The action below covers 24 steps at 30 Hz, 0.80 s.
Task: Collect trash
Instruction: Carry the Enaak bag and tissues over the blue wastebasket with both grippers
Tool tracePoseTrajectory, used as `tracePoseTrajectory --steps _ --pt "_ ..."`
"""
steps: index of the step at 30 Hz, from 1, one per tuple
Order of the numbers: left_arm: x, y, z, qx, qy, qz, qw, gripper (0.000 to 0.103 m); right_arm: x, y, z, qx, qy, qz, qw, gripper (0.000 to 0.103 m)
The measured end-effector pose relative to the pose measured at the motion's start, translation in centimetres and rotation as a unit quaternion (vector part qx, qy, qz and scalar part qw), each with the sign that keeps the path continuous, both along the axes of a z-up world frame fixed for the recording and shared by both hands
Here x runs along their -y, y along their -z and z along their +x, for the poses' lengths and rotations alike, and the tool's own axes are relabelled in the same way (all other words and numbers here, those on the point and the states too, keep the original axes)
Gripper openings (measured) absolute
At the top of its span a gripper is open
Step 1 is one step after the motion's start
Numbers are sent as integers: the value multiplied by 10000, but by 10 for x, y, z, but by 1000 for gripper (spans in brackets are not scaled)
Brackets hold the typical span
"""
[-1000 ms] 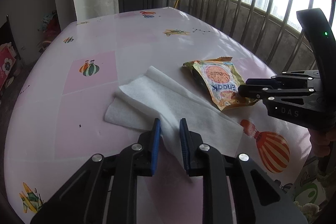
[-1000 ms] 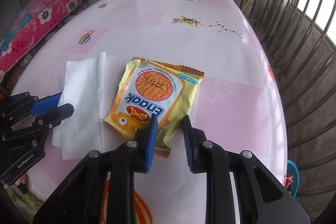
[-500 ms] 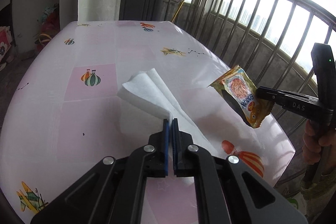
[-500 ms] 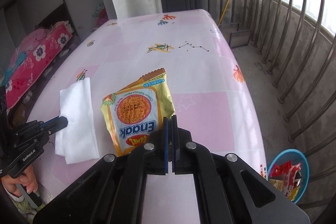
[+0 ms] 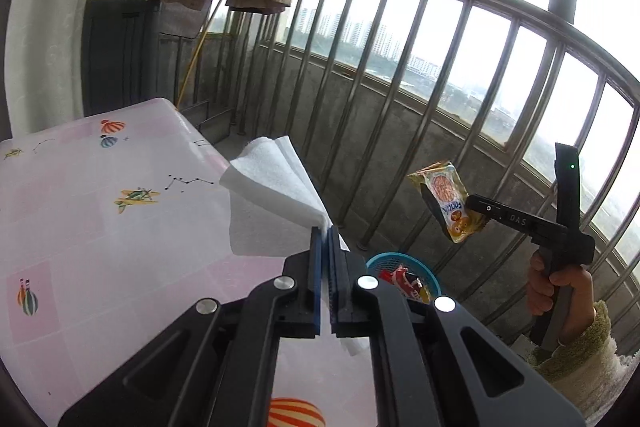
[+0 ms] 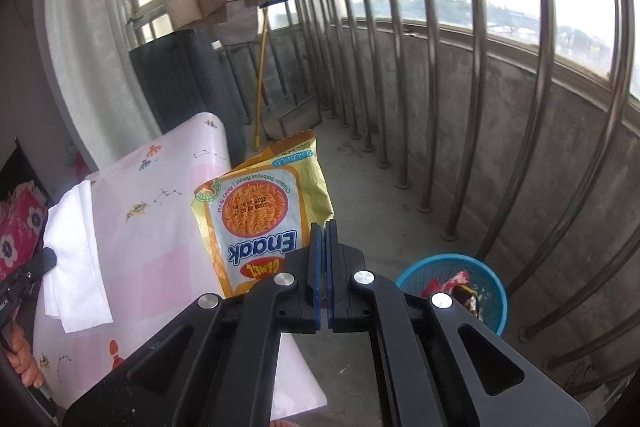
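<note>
Blue mesh plastic basket (image 6: 454, 285) is sat at 4 o'clock of the right hand-held gripper (image 6: 323, 227), nearer one, clamped on the yellow crinkly snack packet (image 6: 264, 211); left hand-held gripper (image 5: 325, 231) is clamped on the white folded tissue (image 5: 272, 183).

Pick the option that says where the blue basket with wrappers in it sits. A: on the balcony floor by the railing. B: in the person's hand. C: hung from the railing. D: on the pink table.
A: the blue basket stands on the concrete floor near the railing bars, beyond the pink table edge.
</note>
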State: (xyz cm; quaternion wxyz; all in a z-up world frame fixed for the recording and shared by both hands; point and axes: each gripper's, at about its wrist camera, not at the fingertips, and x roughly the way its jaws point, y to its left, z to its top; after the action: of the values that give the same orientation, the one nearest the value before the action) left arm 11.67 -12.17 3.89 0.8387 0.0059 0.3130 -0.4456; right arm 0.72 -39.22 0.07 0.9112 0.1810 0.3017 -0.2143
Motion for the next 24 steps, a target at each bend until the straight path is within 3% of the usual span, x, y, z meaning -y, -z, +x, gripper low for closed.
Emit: tracePoseTrajectory --steps 6,12,18,22,24 --pt "118 14 6 -419 1060 421 9926 2 49 43 -26 -328 944 237 9947 0" --pt "241 64 15 -1224 1816 1241 9678 2 84 89 -45 -667 1662 502 9825 0" --pt "334 130 11 -1623 2078 2144 9405 3 112 120 -57 -890 2104 835 9700 1" --pt "376 170 9 -1989 2046 2504 9251 5 120 126 -68 -922 2279 972 9644 1" --pt "387 188 13 -2231 1952 2598 9190 20 124 128 -70 -901 2336 1049 9625 1"
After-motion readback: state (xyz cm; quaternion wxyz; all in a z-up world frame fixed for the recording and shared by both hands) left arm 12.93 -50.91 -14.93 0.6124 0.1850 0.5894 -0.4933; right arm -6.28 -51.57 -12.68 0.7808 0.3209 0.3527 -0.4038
